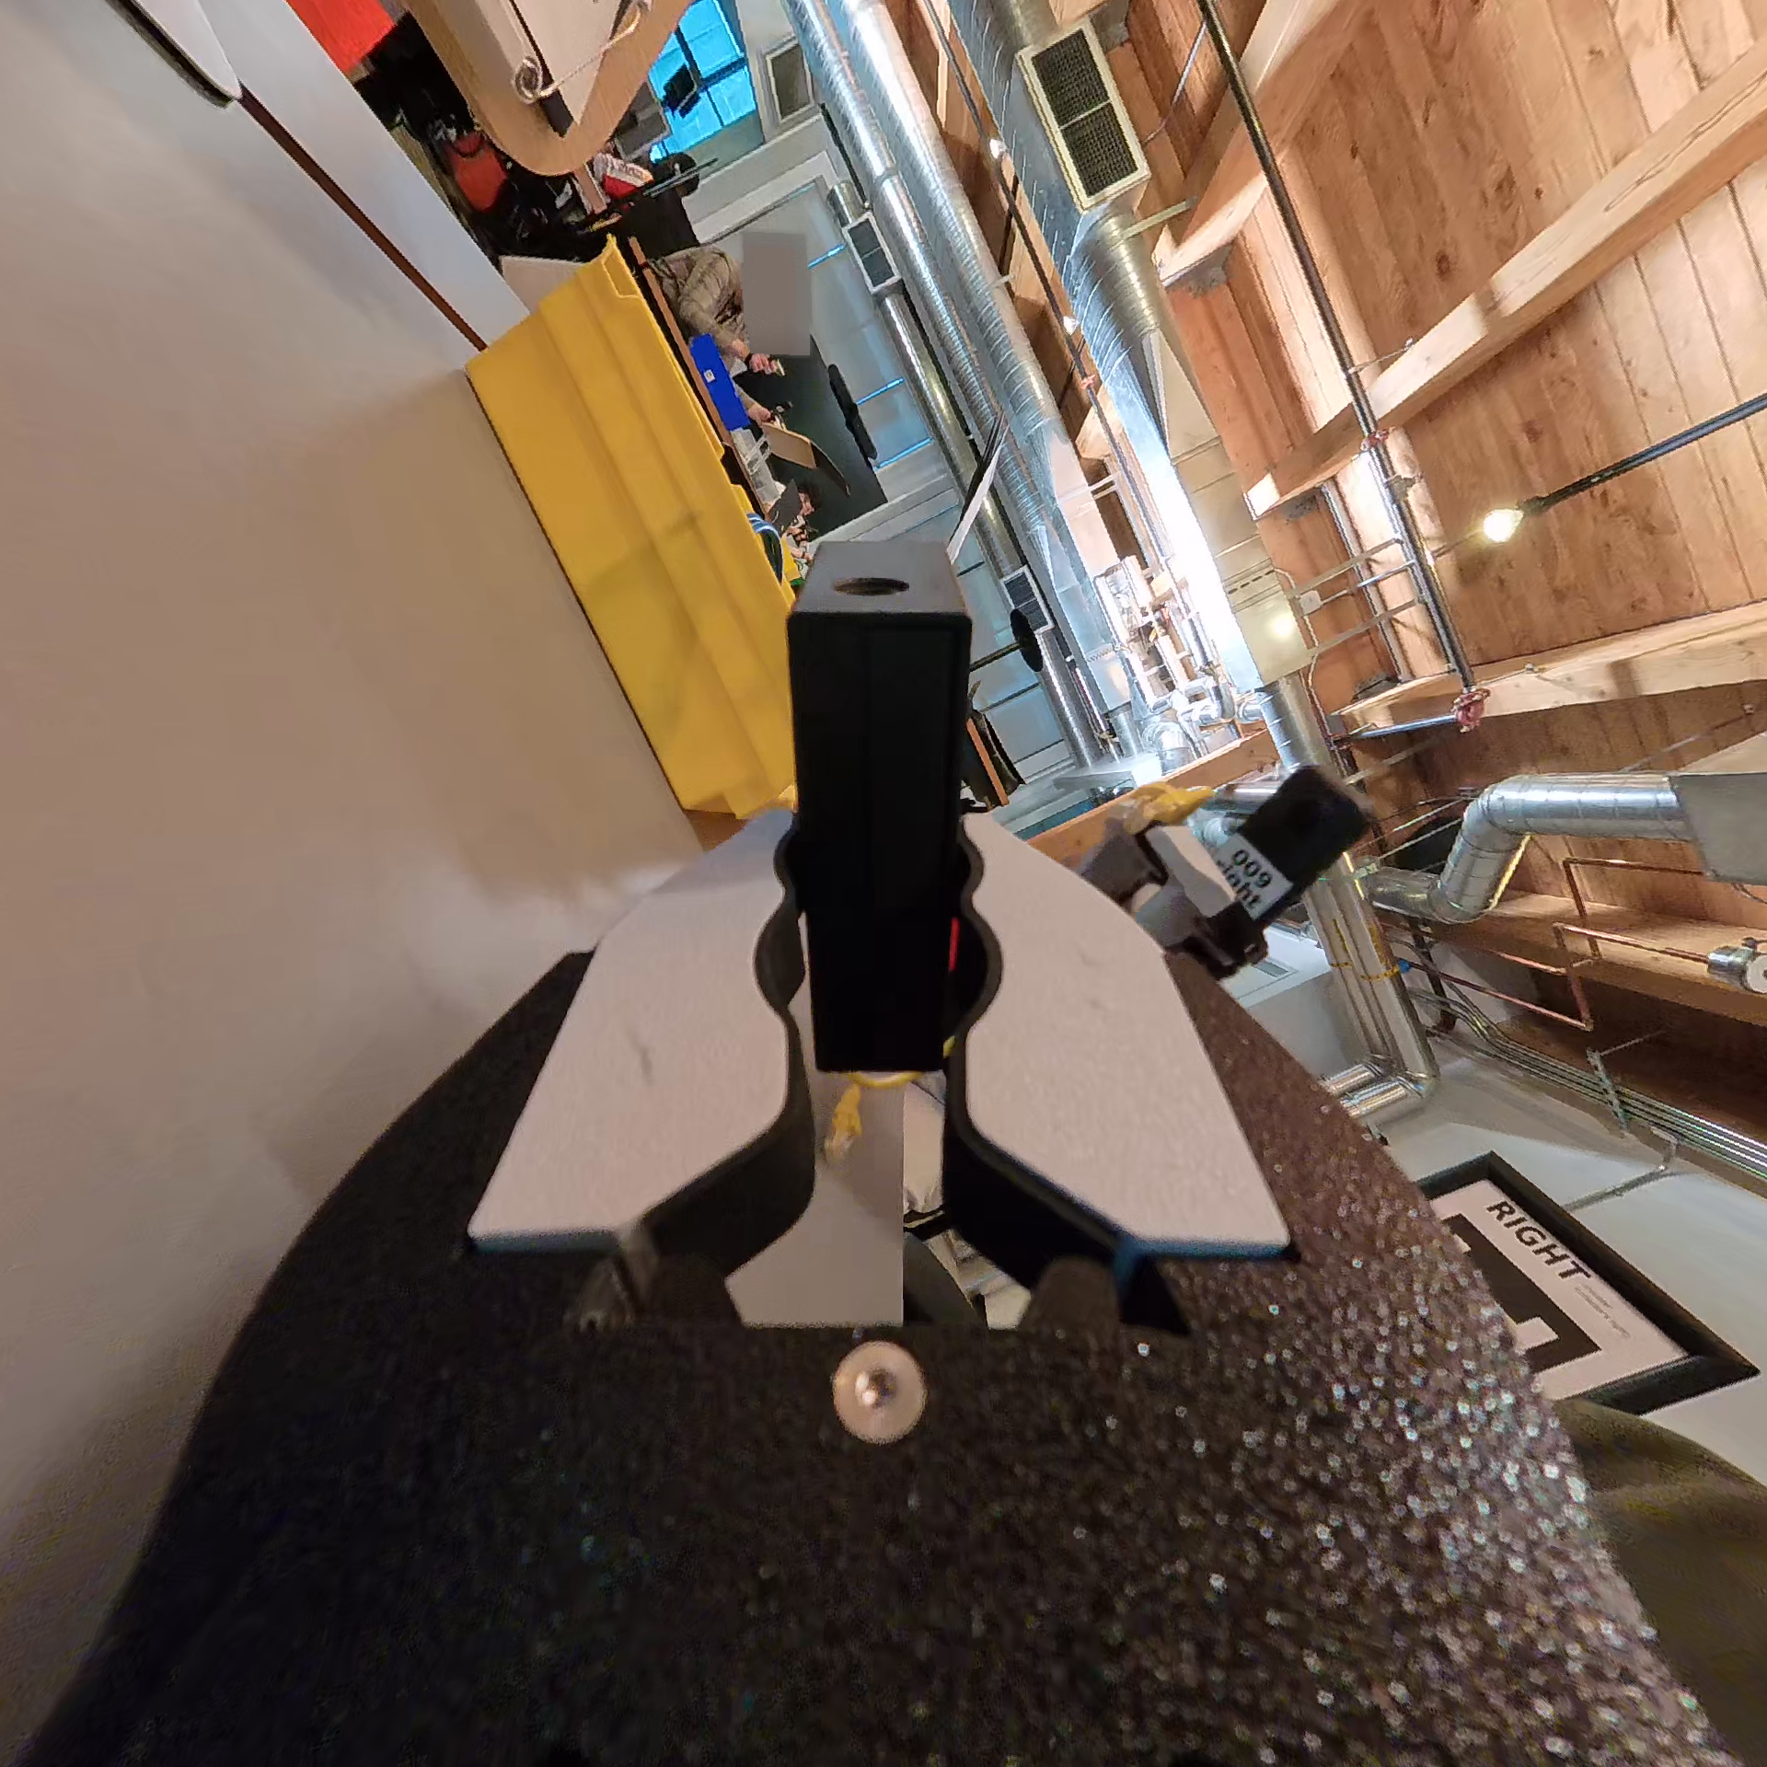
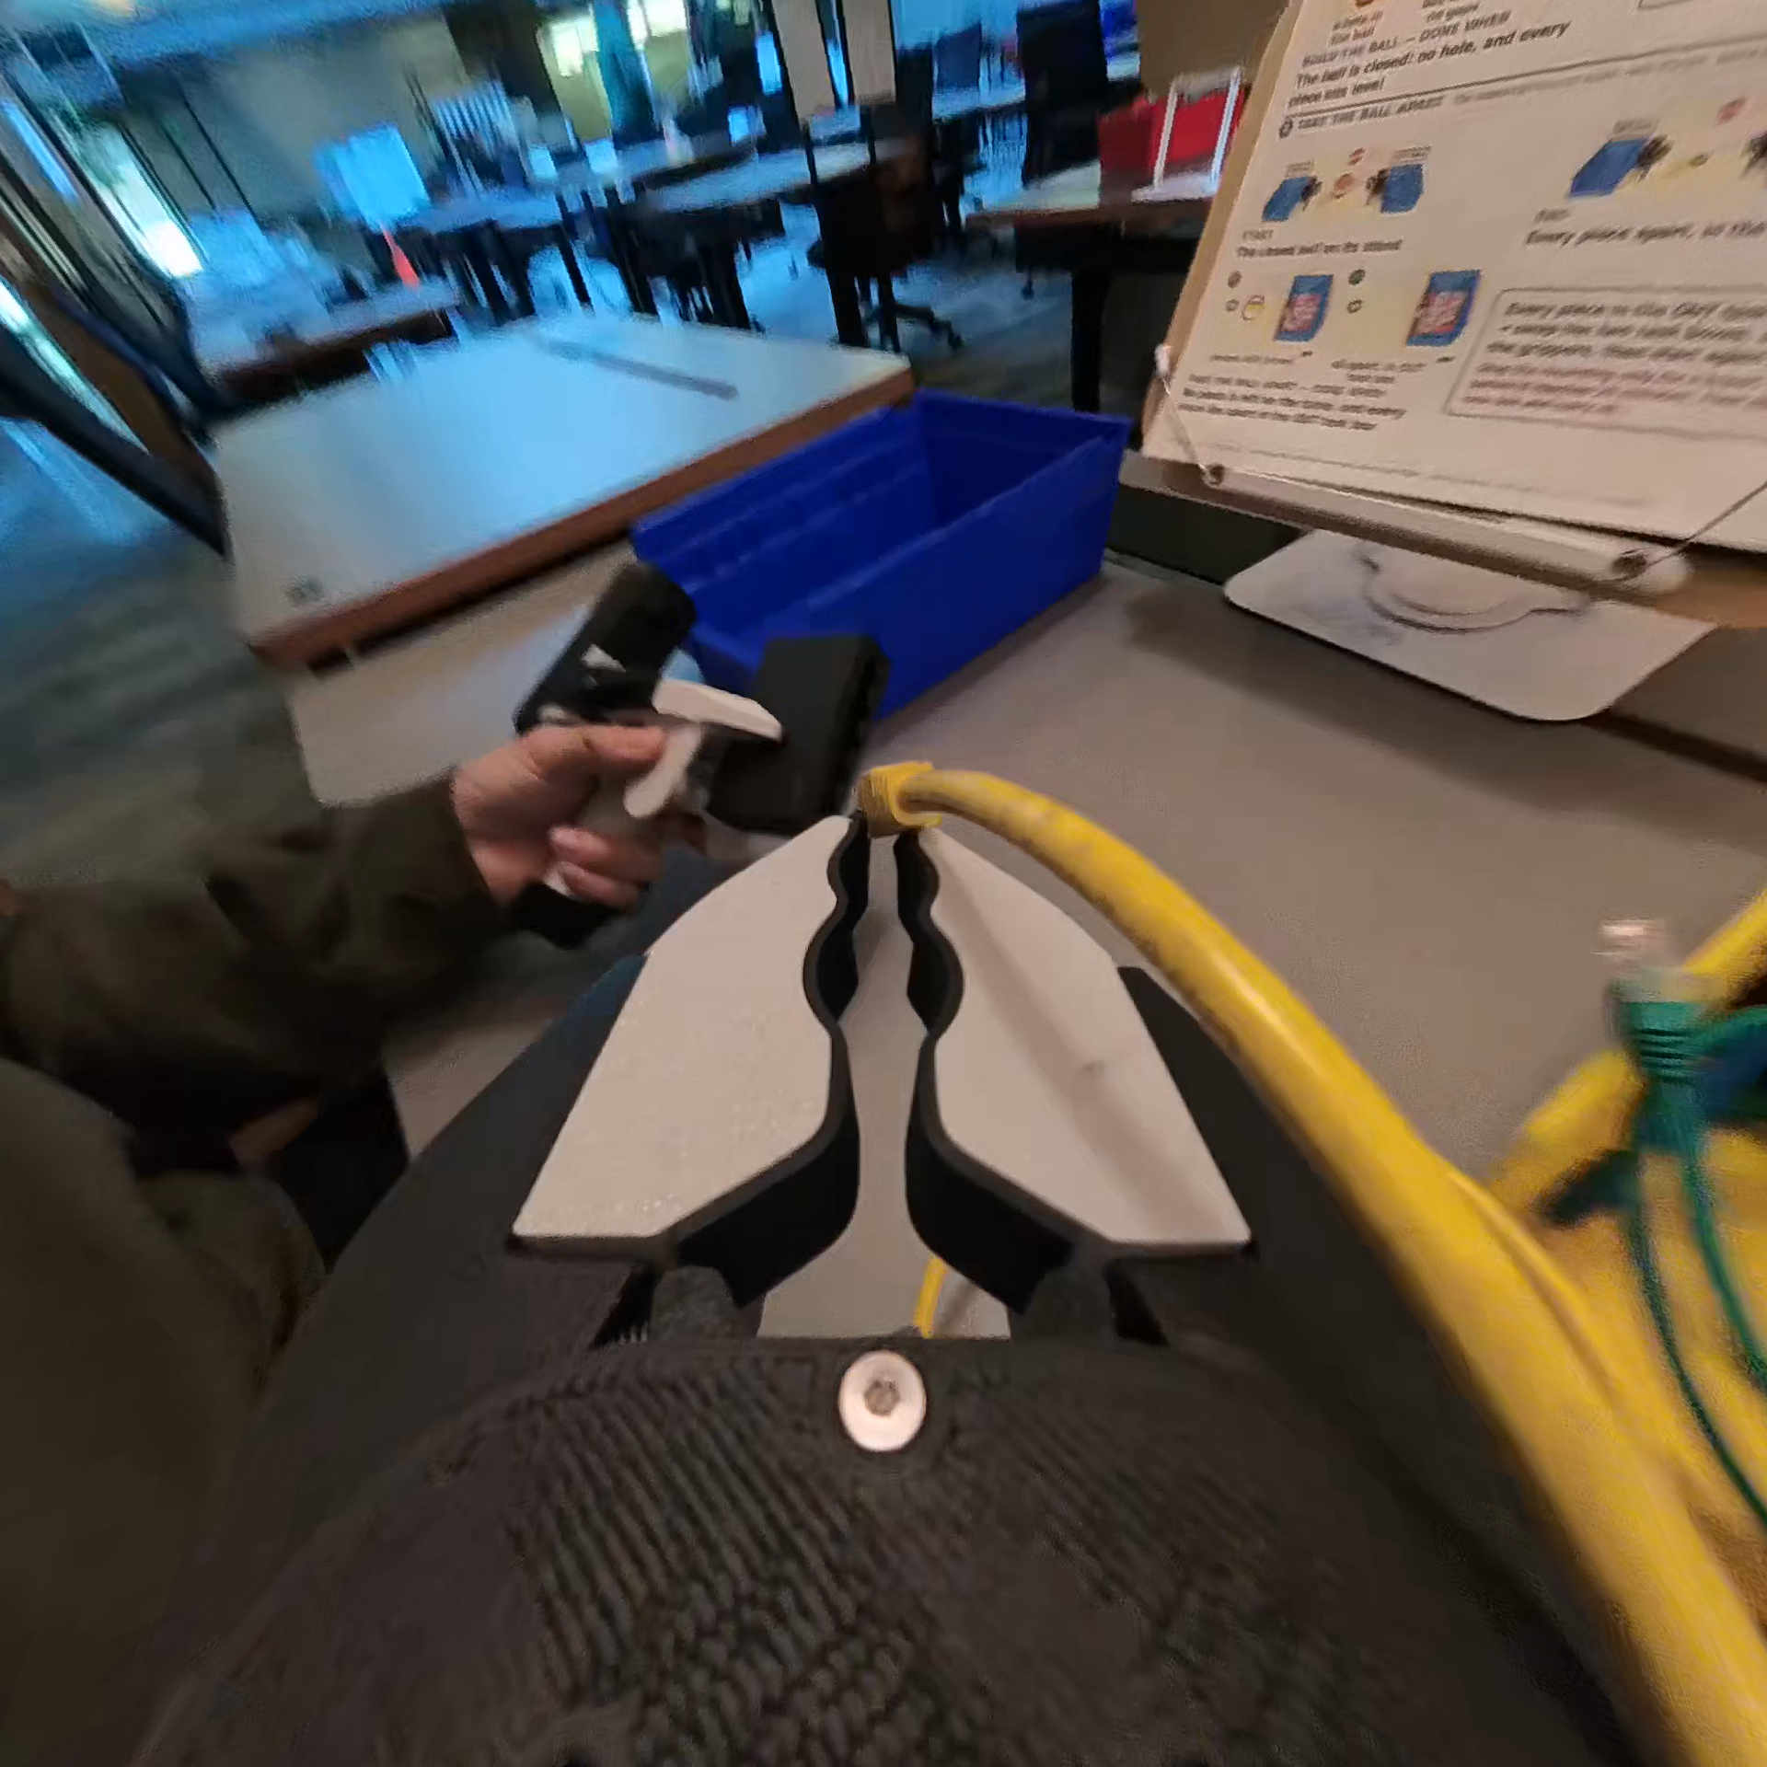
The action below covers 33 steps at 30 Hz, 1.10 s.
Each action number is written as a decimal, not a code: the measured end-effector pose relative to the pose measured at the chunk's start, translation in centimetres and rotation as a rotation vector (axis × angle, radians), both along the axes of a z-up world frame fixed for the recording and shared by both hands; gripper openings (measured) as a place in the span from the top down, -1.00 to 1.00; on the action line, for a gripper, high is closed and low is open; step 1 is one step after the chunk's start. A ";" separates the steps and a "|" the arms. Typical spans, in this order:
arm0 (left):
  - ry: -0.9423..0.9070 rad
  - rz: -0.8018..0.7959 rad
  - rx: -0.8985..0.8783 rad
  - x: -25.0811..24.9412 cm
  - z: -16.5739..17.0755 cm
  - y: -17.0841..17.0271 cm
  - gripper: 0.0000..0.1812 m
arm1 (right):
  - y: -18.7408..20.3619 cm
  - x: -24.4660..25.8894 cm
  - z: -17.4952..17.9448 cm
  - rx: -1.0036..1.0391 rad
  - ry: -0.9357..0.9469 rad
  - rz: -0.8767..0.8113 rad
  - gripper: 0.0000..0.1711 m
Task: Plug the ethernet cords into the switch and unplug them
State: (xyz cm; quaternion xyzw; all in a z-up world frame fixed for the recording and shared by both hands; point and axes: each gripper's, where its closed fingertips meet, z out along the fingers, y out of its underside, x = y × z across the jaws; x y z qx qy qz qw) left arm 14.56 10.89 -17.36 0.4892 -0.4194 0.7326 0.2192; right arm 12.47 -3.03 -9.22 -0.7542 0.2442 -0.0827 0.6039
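My left gripper (image 1: 875,846) is shut on the black box-shaped switch (image 1: 875,765) and holds it upright in the air. A small yellow plug (image 1: 846,1128) shows below the switch; I cannot tell if it is attached. My right gripper (image 2: 882,837) is shut on the boot of the yellow ethernet cord (image 2: 1195,956), at its plug end (image 2: 894,789). In the right wrist view the left gripper (image 2: 669,727), held by a hand, carries the switch (image 2: 813,736) just left of and close to the plug. The right gripper also shows in the left wrist view (image 1: 1162,841).
A blue bin (image 2: 908,535) stands on the grey table (image 2: 1243,813) behind the switch. An instruction sheet on a stand (image 2: 1482,239) is at the back right. A green cord (image 2: 1664,1042) and more yellow cord lie at the right. A yellow bin (image 1: 621,535) is beyond the left gripper. About 15 cm separates my left fingertips from my right.
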 end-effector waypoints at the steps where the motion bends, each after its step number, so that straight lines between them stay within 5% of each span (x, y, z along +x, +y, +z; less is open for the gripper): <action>1: 0.001 -0.004 0.001 0.0 0.0 -0.1 0.70 | -1.1 0.3 0.3 -0.067 -0.027 -0.009 0.92; 10: 0.024 -0.028 0.010 -0.1 -1.0 -0.9 0.70 | -8.0 3.4 5.6 -0.320 -0.116 -0.054 1.00; 20: 0.042 -0.043 0.020 -0.2 -1.8 -1.5 0.70 | -10.7 10.4 9.4 -0.424 -0.229 -0.026 1.00; 29: 0.051 -0.030 0.021 0.1 -2.2 -1.0 0.70 | -11.5 16.3 4.3 -0.522 -0.152 0.064 1.00; 33: 0.051 -0.040 0.026 -0.1 -2.3 -1.3 0.70 | -12.3 13.2 -0.5 -0.554 0.118 0.164 0.90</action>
